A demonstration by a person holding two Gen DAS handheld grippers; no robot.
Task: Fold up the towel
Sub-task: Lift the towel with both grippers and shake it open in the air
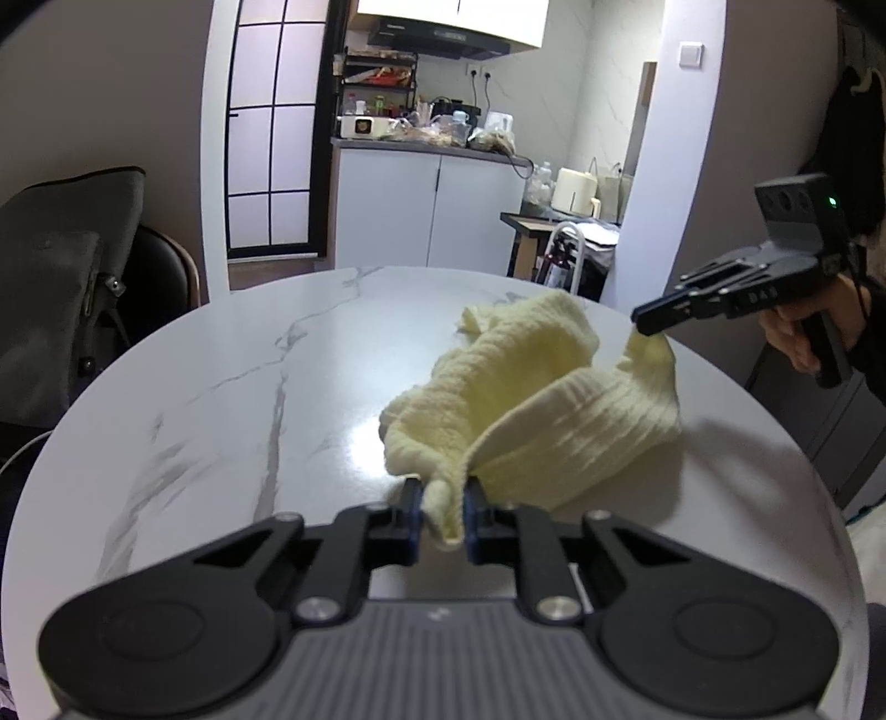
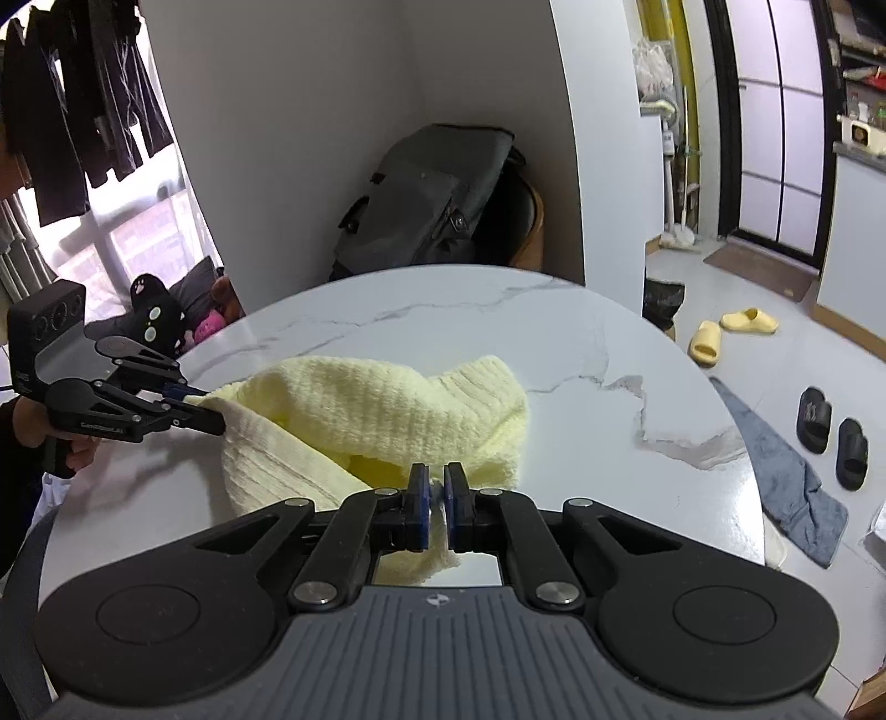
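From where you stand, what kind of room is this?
Most likely a small lived-in flat, at a dining spot by the kitchen: a round marble table, a cluttered kitchen counter under a range hood, and slippers on the floor.

No legible text. Faint markings on right gripper (image 1: 645, 321) body and left gripper (image 2: 213, 412) arm, too blurred to read.

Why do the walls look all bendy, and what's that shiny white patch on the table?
Left wrist view: the fisheye lens curves the walls; the shiny patch is glare on the marble table beside the yellow towel, which casts a soft shadow rightward. Right wrist view: same bending, bright window at left, left gripper shadowed on the table.
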